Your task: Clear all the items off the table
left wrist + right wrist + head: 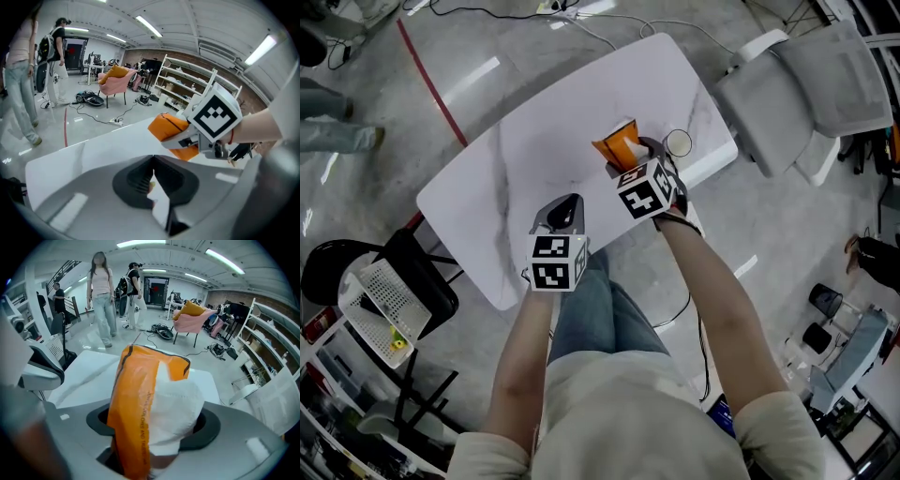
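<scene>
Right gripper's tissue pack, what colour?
Tissue pack: orange wrapper, white tissue; best in right gripper view.

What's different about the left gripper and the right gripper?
The left gripper's jaws are shut together; the right gripper's jaws stand apart. The right gripper clamps an orange tissue pack; the left gripper holds nothing I can make out. The right gripper reaches farther over the table than the left gripper. Both are grey and carry a marker cube.

Operator: cream short-sleeved shirt (619, 417), blue jeans (600, 314). Grey left gripper (571, 201) and right gripper (628, 156), each carrying a black-and-white marker cube (558, 262).
</scene>
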Demonstrator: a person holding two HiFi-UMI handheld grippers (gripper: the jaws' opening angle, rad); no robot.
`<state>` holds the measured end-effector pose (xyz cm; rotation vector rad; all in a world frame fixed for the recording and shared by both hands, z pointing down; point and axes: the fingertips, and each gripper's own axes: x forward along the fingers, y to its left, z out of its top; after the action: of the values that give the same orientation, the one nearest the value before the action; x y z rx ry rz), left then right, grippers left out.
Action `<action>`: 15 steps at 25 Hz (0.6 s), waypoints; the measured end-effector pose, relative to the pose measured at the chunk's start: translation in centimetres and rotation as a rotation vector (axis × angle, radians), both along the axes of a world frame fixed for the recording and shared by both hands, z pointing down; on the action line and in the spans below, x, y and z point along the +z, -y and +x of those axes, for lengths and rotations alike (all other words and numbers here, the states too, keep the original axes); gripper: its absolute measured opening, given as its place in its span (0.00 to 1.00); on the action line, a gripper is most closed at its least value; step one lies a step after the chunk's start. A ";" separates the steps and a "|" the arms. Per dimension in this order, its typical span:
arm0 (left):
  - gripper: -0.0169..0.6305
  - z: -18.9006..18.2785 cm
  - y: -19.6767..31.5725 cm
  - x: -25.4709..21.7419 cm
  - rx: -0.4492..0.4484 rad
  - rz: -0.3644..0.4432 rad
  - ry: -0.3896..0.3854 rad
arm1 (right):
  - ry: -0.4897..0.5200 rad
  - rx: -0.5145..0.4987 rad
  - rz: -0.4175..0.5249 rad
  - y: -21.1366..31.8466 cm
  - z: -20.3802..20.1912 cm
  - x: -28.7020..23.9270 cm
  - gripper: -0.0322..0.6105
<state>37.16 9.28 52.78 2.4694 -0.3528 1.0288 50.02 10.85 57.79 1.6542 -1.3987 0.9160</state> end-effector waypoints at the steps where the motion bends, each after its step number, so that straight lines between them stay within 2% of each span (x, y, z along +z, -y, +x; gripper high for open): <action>1: 0.04 -0.3 -0.2 -0.3 -0.005 0.000 -0.004 | -0.001 0.002 0.005 -0.3 -0.3 -0.4 0.59; 15: 0.04 -5.5 -3.1 -3.5 -0.080 0.022 -0.017 | 0.000 0.024 0.070 -4.6 -5.2 -5.5 0.58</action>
<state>31.61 12.36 49.28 2.4613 -0.4561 0.9757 44.79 15.42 52.29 1.7267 -1.4284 0.8902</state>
